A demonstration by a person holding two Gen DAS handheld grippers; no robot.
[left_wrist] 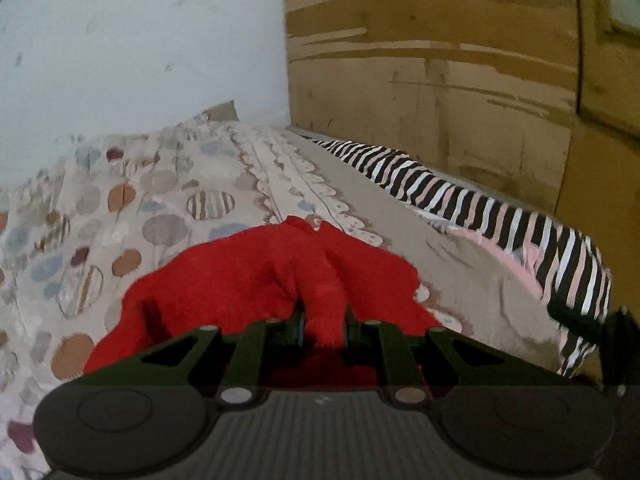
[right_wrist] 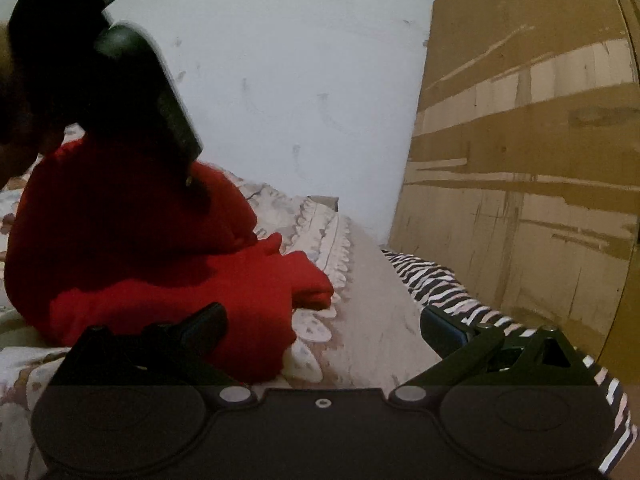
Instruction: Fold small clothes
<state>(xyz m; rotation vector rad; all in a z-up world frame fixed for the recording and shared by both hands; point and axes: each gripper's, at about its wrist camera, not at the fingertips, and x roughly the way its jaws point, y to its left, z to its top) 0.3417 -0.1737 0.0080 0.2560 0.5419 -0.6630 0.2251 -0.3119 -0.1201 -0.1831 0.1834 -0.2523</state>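
The left hand-held gripper (left_wrist: pixel 323 322) pinches a bunched, seemingly fleecy red garment (left_wrist: pixel 256 276) above the bed (left_wrist: pixel 160 184), while the right hand-held gripper (right_wrist: pixel 324 320) is spread.

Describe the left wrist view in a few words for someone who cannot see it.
The left tongs are closed on a bunched fold of a red garment above a bedspread printed with circles. A black, white and pink striped cloth lies along the bed's right edge, beside a brown cardboard panel.
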